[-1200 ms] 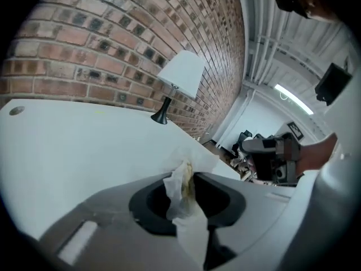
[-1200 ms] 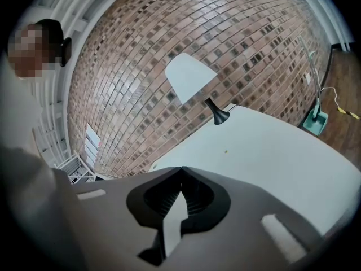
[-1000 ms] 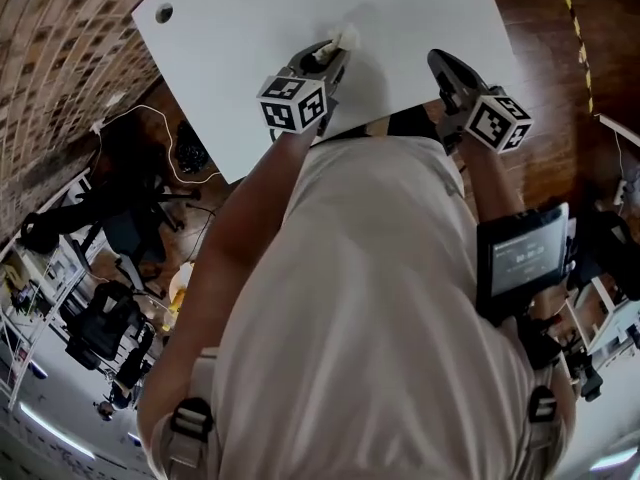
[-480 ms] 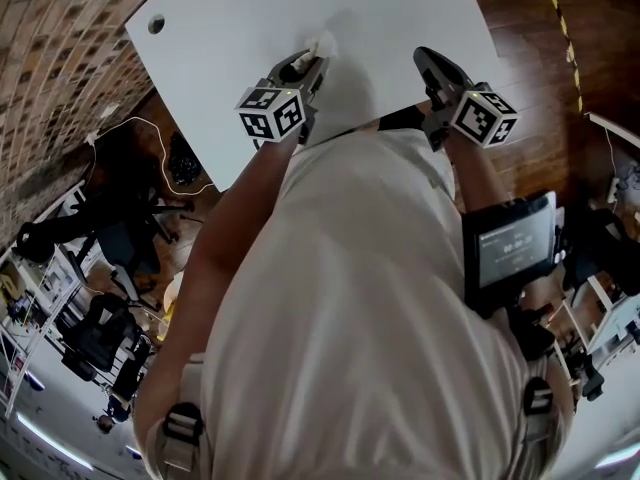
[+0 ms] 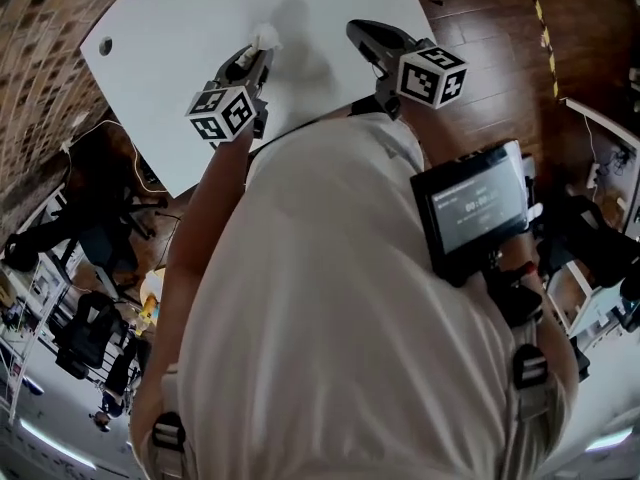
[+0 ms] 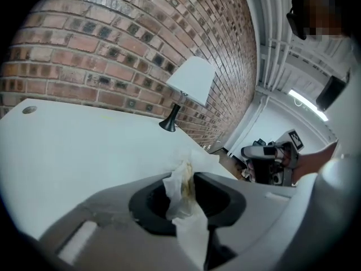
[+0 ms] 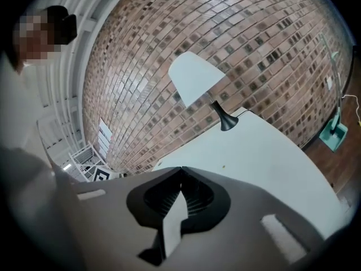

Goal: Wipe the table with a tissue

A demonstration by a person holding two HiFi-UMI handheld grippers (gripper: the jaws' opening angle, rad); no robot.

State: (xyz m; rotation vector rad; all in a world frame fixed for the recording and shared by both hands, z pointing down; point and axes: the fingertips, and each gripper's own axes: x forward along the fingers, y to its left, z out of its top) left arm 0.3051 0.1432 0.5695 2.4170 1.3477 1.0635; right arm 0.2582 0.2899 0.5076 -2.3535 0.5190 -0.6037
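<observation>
A crumpled white tissue [image 5: 266, 36], stained yellowish, sticks out of my left gripper [image 5: 257, 52], which is shut on it and points onto the white table [image 5: 180, 28]. In the left gripper view the tissue [image 6: 183, 199] is pinched between the jaws of that gripper [image 6: 189, 178] just above the tabletop [image 6: 67, 145]. My right gripper [image 5: 362, 34] hovers over the table's near right part, to the right of the tissue. In the right gripper view my right gripper [image 7: 180, 170] has its tips together with nothing between them.
A white-shaded lamp [image 6: 189, 83] on a black stem stands at the table's far edge by the brick wall [image 6: 113, 44]. The table has a cable hole [image 5: 105, 45] near its left corner. A screen device [image 5: 475, 208] sits on the person's right forearm. Wooden floor [image 5: 480, 28] lies to the right.
Both grippers have slid a little leftward over the table, the tissue with the left one. The head view has swung, so the table sits further up and left.
</observation>
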